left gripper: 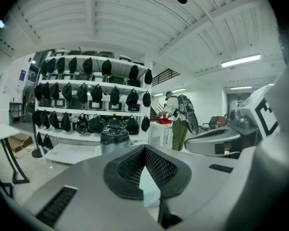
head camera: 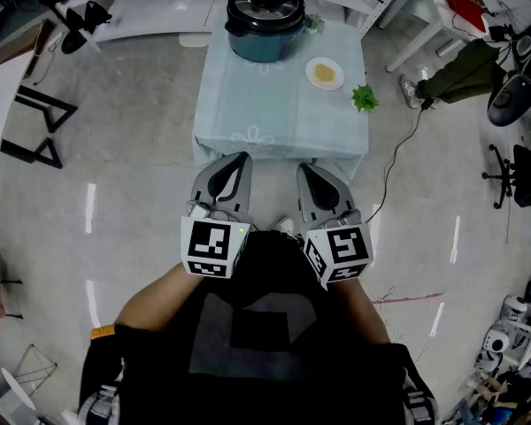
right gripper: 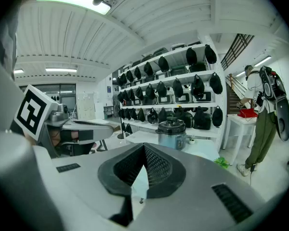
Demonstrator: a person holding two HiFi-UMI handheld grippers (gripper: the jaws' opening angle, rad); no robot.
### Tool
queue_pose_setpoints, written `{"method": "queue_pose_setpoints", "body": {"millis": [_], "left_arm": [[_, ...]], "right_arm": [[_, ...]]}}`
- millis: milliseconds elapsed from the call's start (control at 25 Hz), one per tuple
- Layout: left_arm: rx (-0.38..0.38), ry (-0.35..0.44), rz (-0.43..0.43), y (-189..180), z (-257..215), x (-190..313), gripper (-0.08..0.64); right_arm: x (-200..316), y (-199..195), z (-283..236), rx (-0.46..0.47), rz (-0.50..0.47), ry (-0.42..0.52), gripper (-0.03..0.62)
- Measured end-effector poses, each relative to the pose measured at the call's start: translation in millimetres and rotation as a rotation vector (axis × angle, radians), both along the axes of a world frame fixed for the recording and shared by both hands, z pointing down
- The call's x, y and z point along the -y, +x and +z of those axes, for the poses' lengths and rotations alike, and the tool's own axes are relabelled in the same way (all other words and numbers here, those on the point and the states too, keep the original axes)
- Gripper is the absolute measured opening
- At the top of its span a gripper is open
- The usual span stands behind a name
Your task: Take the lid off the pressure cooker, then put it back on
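The pressure cooker (head camera: pixel 265 23), blue-grey with its black lid (head camera: pixel 265 2) seated on top, stands at the far edge of a small table (head camera: pixel 274 118) covered in pale blue cloth. It also shows far ahead as the cooker (left gripper: pixel 114 139) in the left gripper view and the cooker (right gripper: pixel 172 133) in the right gripper view. My left gripper (head camera: pixel 239 159) and right gripper (head camera: pixel 306 168) are side by side just short of the table's near edge, well away from the cooker. Both are shut and hold nothing: the left gripper (left gripper: pixel 144 149) and right gripper (right gripper: pixel 144 148) have their pads meeting.
On the table are a small white plate of food (head camera: pixel 325 73) and a green sprig (head camera: pixel 365 98). Shelves of black appliances (right gripper: pixel 173 88) line the wall behind. A person (left gripper: pixel 178 119) stands at a white side table to the right. Stands and cables lie around the floor.
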State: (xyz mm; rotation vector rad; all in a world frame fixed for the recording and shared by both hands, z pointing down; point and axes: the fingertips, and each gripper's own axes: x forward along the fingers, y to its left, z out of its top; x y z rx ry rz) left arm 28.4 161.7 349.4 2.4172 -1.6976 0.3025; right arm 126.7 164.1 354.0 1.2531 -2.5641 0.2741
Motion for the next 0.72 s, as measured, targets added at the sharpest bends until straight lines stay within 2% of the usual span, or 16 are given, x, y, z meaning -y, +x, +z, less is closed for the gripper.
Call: {"method": "queue_pose_setpoints", "body": {"millis": [520,720], "left_arm": [[0.004,0.007,0.047,-19.3,-0.4,7.9,0.006],[-0.002,0.018,0.070,-32.0,-3.6,14.3,0.006]], "right_arm": [[5.1,-18.0,0.3,0.016,0.051,0.000,0.015],[10.1,-31.1,-0.7,0.054,0.064,-0.016,0.015]]}}
